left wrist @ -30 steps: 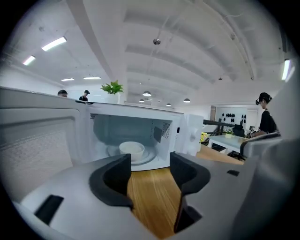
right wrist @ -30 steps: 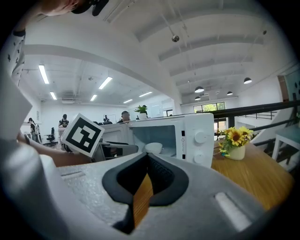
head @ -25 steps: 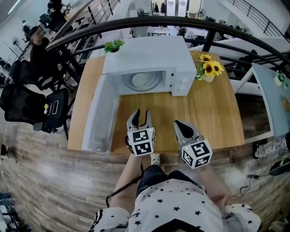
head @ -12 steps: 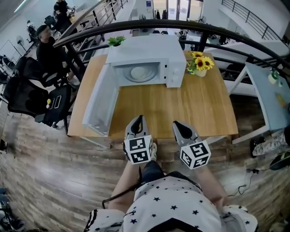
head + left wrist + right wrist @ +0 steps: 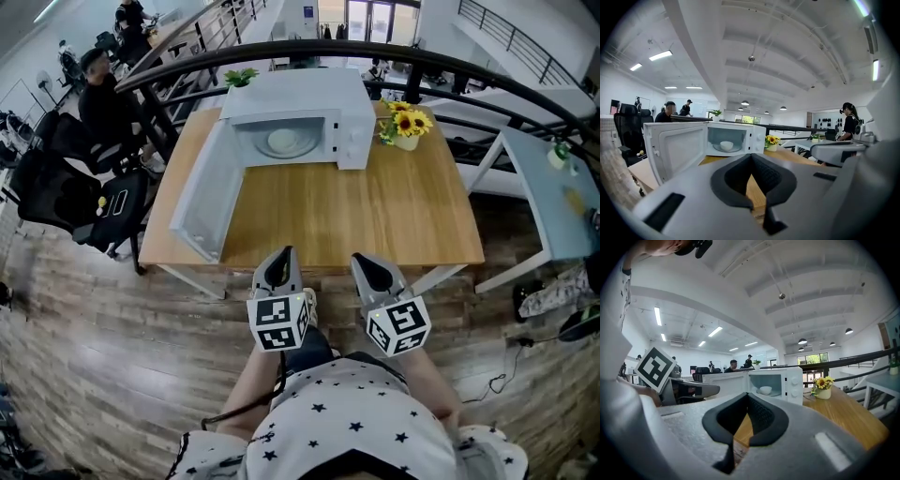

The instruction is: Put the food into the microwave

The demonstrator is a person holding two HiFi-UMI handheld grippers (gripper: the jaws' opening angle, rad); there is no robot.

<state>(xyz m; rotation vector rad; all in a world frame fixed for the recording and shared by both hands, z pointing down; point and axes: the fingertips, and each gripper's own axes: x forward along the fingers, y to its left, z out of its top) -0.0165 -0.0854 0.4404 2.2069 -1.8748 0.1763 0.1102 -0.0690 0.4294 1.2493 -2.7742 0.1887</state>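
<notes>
Bowl sits inside the microwave, whose door stands open. Left gripper and right gripper hang clenched and empty. The remaining step is probably swinging the door shut.

Bright ceiling light, fisheye-warped edges

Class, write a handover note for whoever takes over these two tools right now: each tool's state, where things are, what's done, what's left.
Left tool: shut, empty, held short of the table. Right tool: the same.
Bowl sits inside the microwave; its door stands wide open.
Done: bowl is in. Left: probably shutting the door.
</notes>
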